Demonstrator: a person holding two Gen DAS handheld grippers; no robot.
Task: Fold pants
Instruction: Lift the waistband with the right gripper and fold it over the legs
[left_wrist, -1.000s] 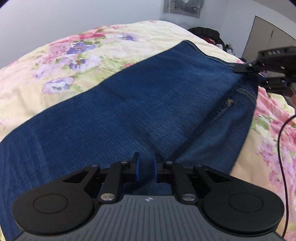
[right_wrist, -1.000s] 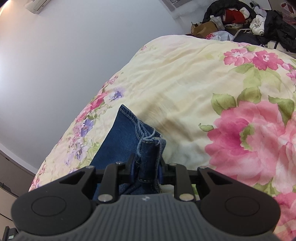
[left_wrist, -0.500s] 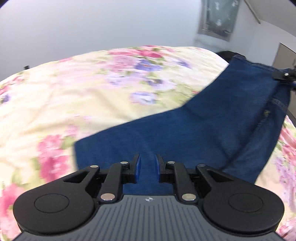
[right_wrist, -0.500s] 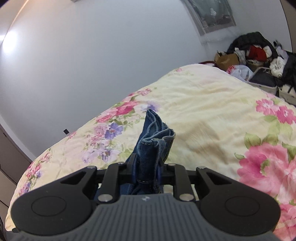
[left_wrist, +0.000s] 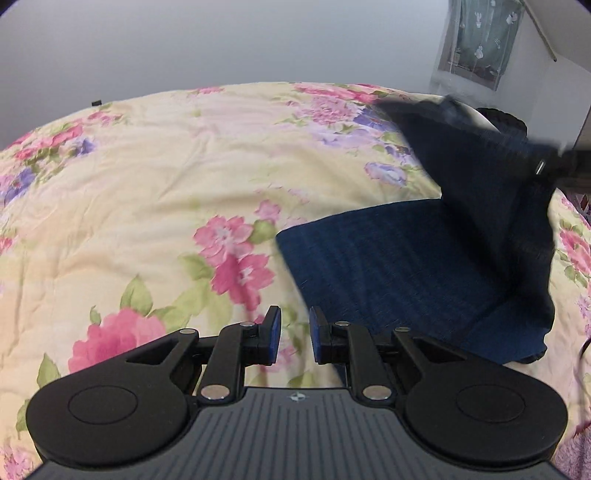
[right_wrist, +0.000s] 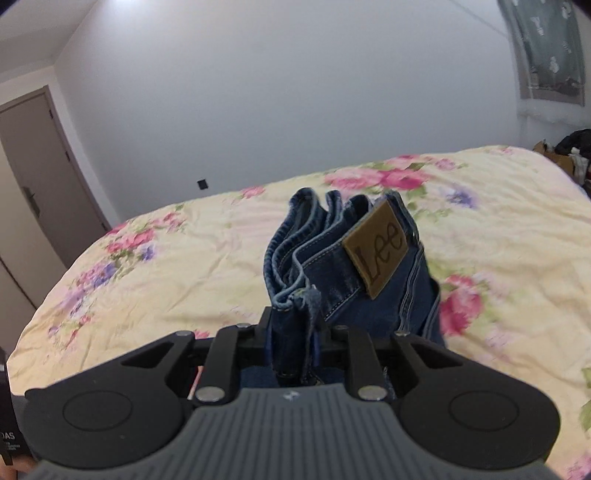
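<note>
The dark blue jeans (left_wrist: 424, 266) lie on the floral bedspread (left_wrist: 155, 192), their waist end lifted up at the right of the left wrist view. My left gripper (left_wrist: 294, 334) is open with a small gap and empty, over the bedspread just left of the jeans' near edge. My right gripper (right_wrist: 293, 343) is shut on the bunched waistband of the jeans (right_wrist: 332, 266), with the brown Lee patch (right_wrist: 380, 245) facing the camera. The right gripper also shows blurred at the far right of the left wrist view (left_wrist: 561, 158), holding the raised denim.
The bedspread (right_wrist: 166, 266) fills most of both views. A grey wall is behind the bed, with a door (right_wrist: 33, 184) at the left. A pile of clothes and boxes (right_wrist: 569, 151) is beyond the bed's far right corner. A wall hanging (left_wrist: 480, 40) is at the upper right.
The right gripper has lifted the waistband higher and swung it round, so the Lee patch now shows. The left gripper has slid off the jeans to the left and opened slightly.
</note>
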